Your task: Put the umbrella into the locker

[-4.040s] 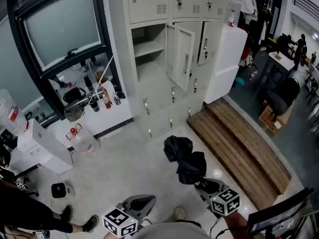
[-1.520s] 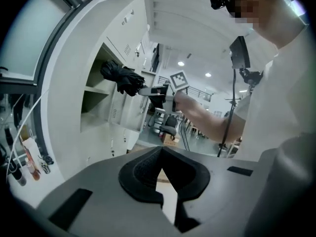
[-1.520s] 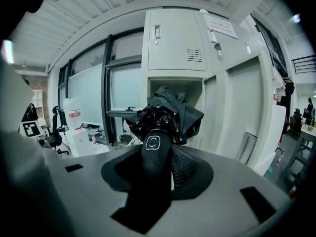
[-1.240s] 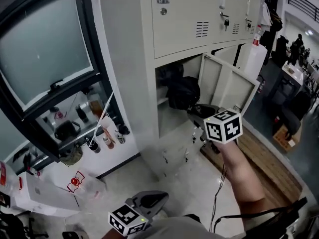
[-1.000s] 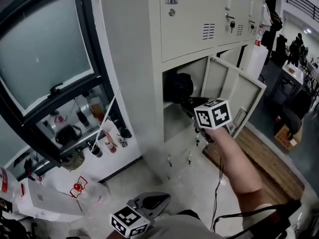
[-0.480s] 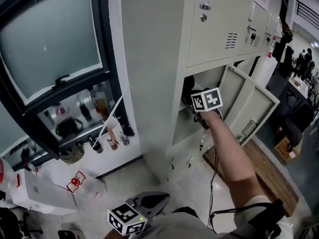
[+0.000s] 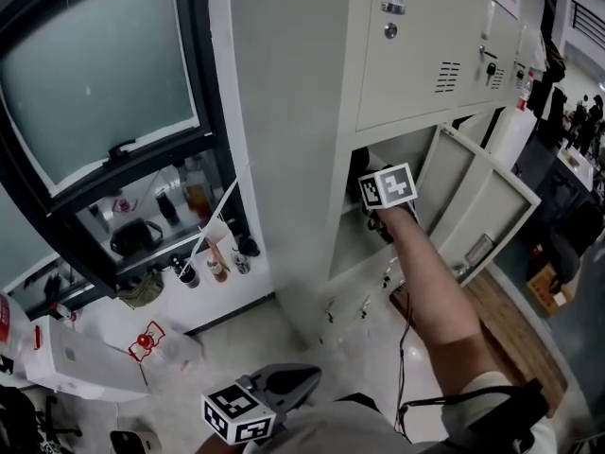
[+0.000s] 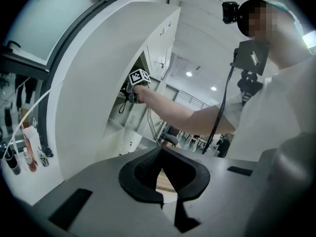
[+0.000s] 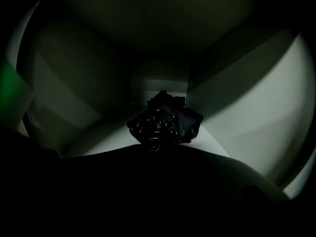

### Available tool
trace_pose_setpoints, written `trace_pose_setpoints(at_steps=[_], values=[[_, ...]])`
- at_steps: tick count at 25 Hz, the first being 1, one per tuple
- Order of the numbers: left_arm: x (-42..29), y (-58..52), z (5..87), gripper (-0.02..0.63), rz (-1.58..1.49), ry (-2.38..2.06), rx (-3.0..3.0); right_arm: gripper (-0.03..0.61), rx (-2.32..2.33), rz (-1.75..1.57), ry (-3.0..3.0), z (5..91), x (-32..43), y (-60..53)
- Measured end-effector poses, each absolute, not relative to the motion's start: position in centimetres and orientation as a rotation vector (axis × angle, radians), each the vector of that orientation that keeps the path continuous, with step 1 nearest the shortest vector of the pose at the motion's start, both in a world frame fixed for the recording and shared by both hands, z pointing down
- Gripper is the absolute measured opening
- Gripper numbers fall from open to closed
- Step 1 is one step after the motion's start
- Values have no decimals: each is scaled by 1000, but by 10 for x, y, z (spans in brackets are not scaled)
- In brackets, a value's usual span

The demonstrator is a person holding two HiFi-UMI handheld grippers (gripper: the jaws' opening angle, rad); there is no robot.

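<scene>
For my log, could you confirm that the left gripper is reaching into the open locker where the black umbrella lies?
Not quite: the right gripper reaches into the open locker, as the head view shows; the black umbrella lies there.

Black folded umbrella [image 9: 165, 118], fabric bunched, inside dim compartment of beige locker [image 7: 416, 64], door open.
</scene>
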State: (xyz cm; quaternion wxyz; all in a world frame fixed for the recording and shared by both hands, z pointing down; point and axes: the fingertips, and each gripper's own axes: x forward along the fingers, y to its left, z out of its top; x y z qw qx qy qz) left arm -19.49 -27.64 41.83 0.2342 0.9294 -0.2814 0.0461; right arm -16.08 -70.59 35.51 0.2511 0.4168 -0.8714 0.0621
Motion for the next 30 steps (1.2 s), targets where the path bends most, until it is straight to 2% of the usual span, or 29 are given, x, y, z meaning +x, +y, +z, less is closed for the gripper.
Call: trace_pose_setpoints(at_steps=[11,21,26,30], values=[[-159,-269,423,11,135,-764,2526,169,1136,139,-2524,329,-129,-660],[-77,-252,414,11,117,-842,2546,166,1033,74,-2667,318,-62,-554],[-36,-231,417,11,103,-923,2536,51,965,100,-2701,351,-11,-482],[-17,-212,425,11,116,-1000,2498,32,930,155,-2750,375,16,-438]])
